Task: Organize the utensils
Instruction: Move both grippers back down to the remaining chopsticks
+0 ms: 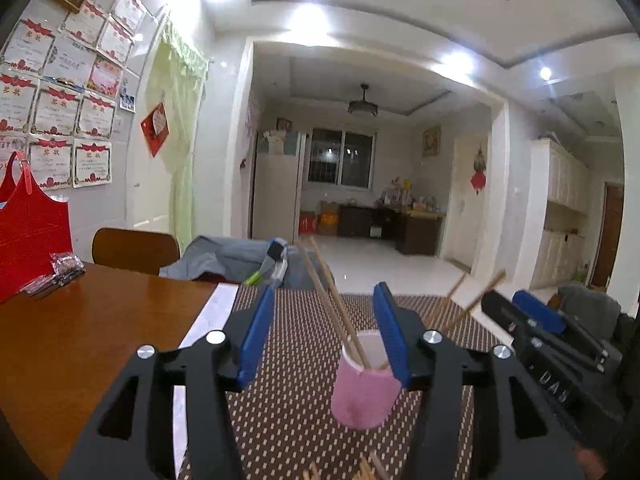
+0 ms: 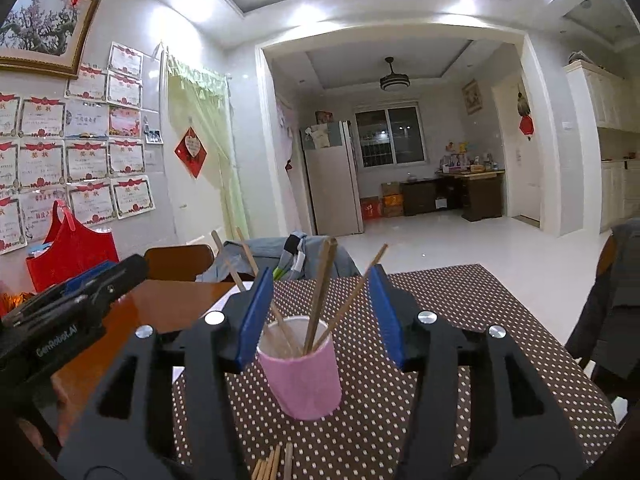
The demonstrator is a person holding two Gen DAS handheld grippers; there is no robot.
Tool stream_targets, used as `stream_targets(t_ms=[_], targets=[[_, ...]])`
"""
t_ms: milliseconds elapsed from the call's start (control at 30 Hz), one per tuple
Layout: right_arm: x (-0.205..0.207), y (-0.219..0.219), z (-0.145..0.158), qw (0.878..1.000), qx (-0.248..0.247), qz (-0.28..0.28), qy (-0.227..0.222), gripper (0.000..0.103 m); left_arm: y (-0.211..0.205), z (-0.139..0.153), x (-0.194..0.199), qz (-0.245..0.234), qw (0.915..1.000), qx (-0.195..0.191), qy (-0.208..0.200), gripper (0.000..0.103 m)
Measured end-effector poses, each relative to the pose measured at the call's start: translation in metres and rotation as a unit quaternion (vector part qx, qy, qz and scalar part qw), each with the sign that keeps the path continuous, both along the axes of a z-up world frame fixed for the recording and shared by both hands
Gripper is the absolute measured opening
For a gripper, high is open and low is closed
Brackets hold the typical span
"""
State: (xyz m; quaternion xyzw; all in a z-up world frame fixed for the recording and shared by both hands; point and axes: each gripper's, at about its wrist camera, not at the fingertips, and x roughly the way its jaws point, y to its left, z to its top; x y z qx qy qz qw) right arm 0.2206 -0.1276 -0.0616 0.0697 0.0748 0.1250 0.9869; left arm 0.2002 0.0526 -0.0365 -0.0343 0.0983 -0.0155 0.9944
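Both the left gripper [image 1: 324, 328] and right gripper [image 2: 320, 312] stand open, holding nothing. Loose chopsticks [image 2: 272, 466], bottom centre, appear light, stiff, slippery; grasp mid-shaft. Pink cup [image 2: 302, 376] tips easily.

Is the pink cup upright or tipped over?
Upright: the pink cup stands on the dotted mat, mouth up, with chopsticks leaning inside.

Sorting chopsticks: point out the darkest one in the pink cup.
The thick brown chopstick at the middle of the pink cup; the others are thinner and paler.
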Motion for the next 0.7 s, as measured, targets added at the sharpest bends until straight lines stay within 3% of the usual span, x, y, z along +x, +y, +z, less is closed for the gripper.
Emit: stream_targets(t_ms=[200,333,533,700], targets=[[-0.013,-0.003,-0.013,0.998,-0.009,0.01,0.054,0.052,0.005,-0.014,-0.008,-0.009,0.9974,0.009,0.071,0.052],[-0.016,0.002,-0.028,0.993,-0.03,0.024,0.111,0.052,0.009,-0.031,-0.008,-0.019,0.9894,0.005,0.144,0.052],[-0.02,0.007,-0.051,0.98,-0.053,0.047,0.184,0.052,0.009,-0.064,-0.004,-0.027,0.9634,0.013,0.267,0.052],[-0.017,0.009,-0.073,0.961,-0.063,0.062,0.263,0.052,0.008,-0.098,-0.001,-0.027,0.9315,0.016,0.362,0.052]])
